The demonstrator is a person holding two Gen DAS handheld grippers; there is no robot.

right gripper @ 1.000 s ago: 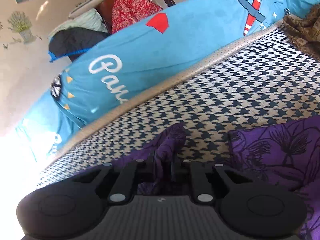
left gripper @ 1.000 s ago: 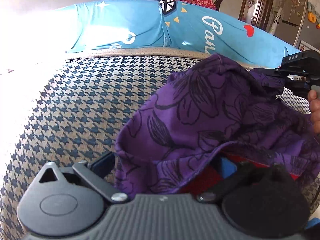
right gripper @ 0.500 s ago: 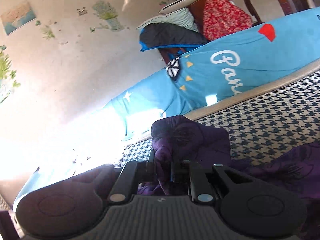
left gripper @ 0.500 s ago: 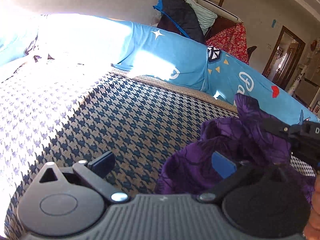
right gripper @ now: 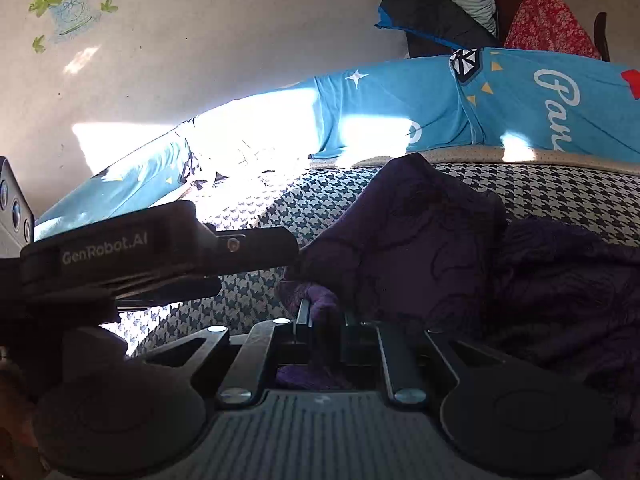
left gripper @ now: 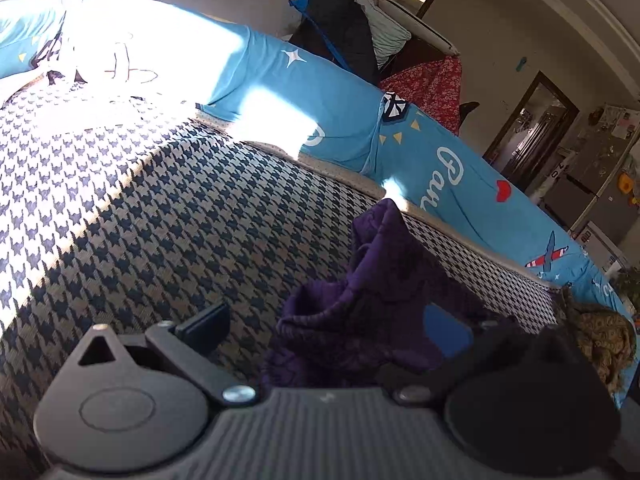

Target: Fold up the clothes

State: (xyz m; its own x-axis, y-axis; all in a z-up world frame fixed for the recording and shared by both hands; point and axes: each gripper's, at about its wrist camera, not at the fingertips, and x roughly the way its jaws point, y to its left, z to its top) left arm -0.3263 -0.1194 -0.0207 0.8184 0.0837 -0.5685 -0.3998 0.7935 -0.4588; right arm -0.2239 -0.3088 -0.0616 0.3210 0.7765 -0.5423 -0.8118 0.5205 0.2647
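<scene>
A: Start on the left. The left claw (left gripper: 324,324) is spread wide: one finger (left gripper: 204,320) stands bare over the houndstooth bed (left gripper: 160,220), the other (left gripper: 448,336) is half buried in the purple cloth (left gripper: 380,300). It pinches nothing that I can see.

B: So the cloth is only draped there?

A: I think so. It is bunched just ahead of that claw, toward its right finger. If the hand pulls away, that side could slide off and drop back in a heap.

B: And the right?

A: The right claw (right gripper: 324,320) is clenched on a small fold of the cloth (right gripper: 420,240); the rest mounds ahead of it and to its right. The left claw's body (right gripper: 160,252) sits close on its left.

B: The risks?

A: A thin pinch may slip under a tug. Both claws crowd one end, so they may knock together, and the cloth may fold crumpled, not flat.
</scene>
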